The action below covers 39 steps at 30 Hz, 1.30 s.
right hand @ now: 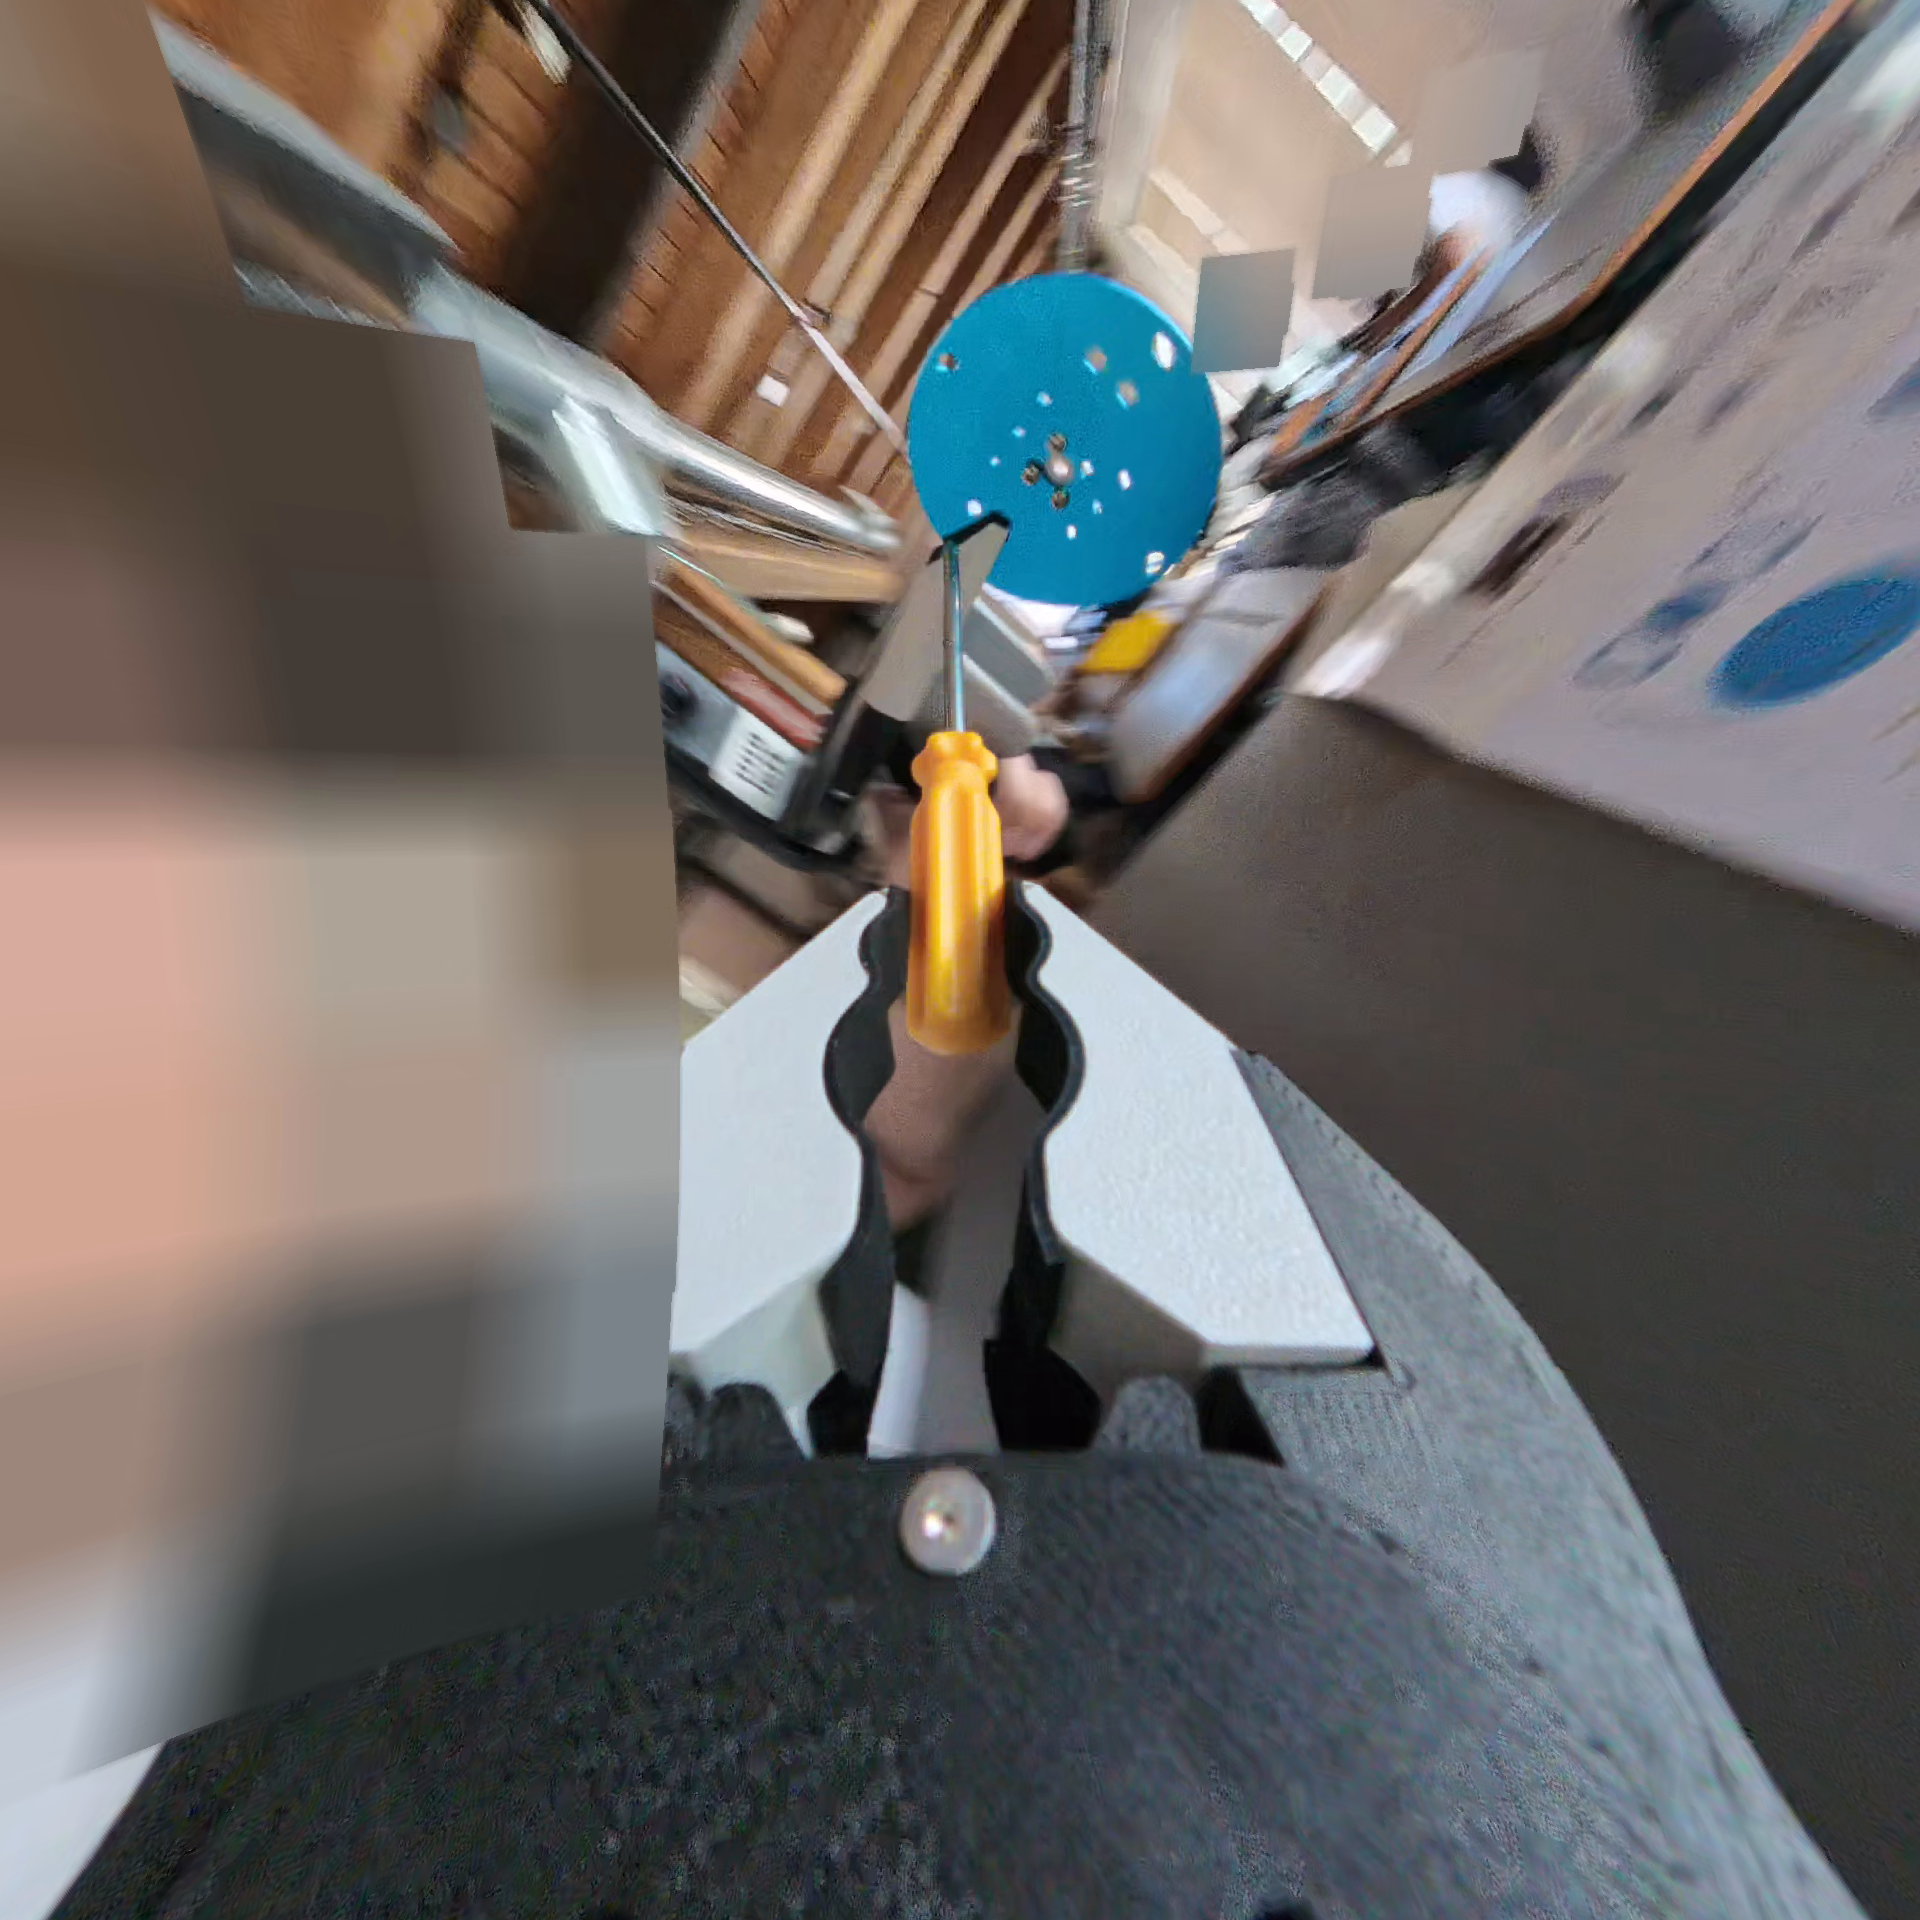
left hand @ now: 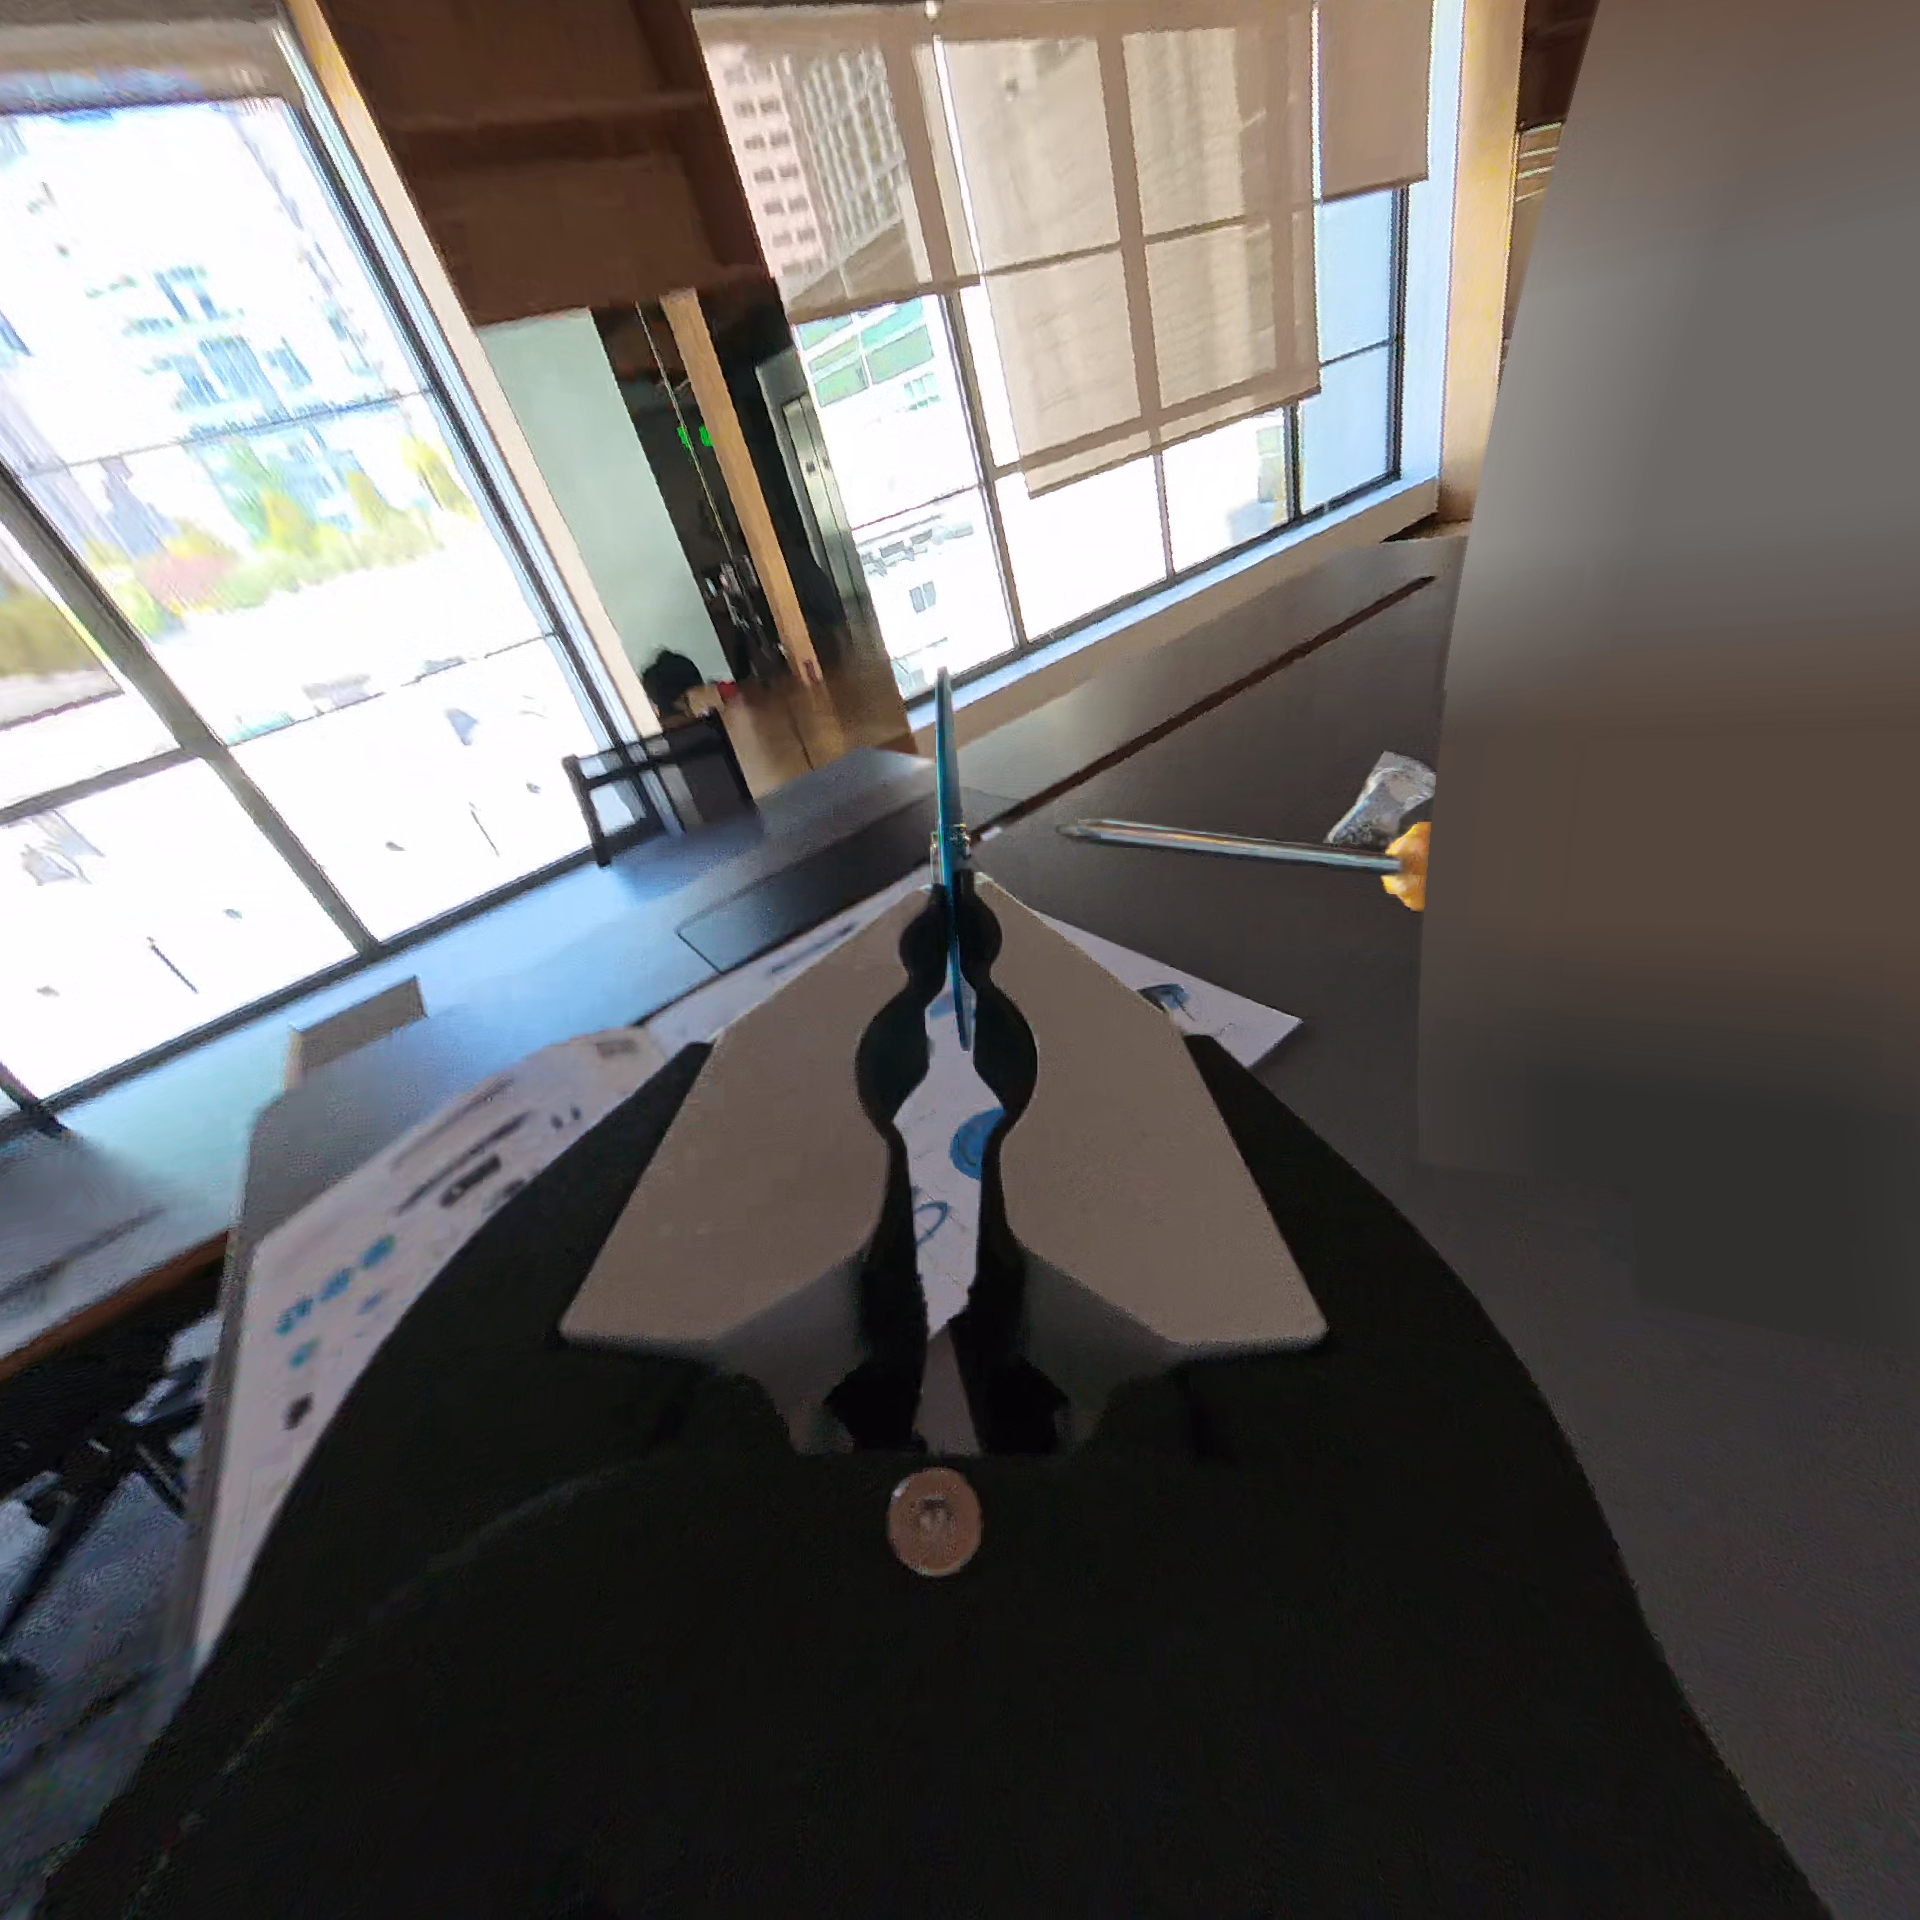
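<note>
Left wrist view: left gripper (left hand: 951, 894) clamped on blue disc (left hand: 948, 790), seen edge-on, raised above dark table (left hand: 1195, 935) and printed sheet (left hand: 1216, 1013); screwdriver (left hand: 1226, 844) tip just beside disc | Right wrist view: right gripper (right hand: 956, 914) closed on screwdriver's (right hand: 956, 904) orange handle, shaft pointing at the disc's (right hand: 1065, 436) perforated face.
</note>
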### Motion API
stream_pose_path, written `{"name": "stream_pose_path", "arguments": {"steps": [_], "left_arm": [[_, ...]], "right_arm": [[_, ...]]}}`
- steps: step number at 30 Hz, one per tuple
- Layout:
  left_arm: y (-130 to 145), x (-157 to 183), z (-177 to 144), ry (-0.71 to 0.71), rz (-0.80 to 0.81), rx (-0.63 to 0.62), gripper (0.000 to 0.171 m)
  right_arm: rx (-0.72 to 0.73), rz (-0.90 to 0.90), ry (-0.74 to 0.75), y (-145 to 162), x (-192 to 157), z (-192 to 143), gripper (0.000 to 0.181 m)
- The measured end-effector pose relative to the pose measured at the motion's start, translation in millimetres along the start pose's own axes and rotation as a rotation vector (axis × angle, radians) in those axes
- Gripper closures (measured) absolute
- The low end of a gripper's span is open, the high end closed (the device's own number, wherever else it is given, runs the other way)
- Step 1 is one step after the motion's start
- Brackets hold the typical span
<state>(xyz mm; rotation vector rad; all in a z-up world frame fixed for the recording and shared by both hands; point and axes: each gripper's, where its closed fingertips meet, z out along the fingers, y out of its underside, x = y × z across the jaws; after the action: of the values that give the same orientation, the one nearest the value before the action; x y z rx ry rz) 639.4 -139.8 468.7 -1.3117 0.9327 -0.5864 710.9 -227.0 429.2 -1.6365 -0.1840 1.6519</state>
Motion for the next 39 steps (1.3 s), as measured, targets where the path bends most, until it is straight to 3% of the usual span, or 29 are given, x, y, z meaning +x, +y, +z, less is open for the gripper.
{"name": "stream_pose_path", "arguments": {"steps": [1, 4, 6, 8, 12, 19, 30, 39], "left_arm": [[7, -2, 2, 0.014, -0.045, -0.037, 0.171], [27, -5, 8, 0.035, -0.140, -0.142, 0.171], [39, -5, 11, 0.040, -0.165, -0.202, 0.171], [52, -1, 14, 0.062, -0.184, -0.272, 0.171], [68, 12, 18, 0.116, -0.226, -0.348, 0.171], [90, 21, 18, 0.163, -0.296, -0.470, 0.171], [109, 26, 17, 0.192, -0.331, -0.563, 0.171], [110, 26, 17, 0.196, -0.341, -0.567, 0.171]], "right_arm": [[-0.018, -0.233, 0.128, -4, 5, -3, 0.164], [-0.087, -1.014, 0.570, -26, 19, -22, 0.164], [-0.169, -1.399, 0.739, -27, 18, -26, 0.164], [-0.262, -1.619, 0.814, -18, 22, -22, 0.164], [-0.416, -1.895, 0.906, -5, 37, -18, 0.164], [-0.549, -2.043, 0.979, 1, 54, -19, 0.164], [-0.635, -2.056, 0.945, 12, 64, -19, 0.164], [-0.655, -2.048, 0.936, 16, 66, -19, 0.164]]}}
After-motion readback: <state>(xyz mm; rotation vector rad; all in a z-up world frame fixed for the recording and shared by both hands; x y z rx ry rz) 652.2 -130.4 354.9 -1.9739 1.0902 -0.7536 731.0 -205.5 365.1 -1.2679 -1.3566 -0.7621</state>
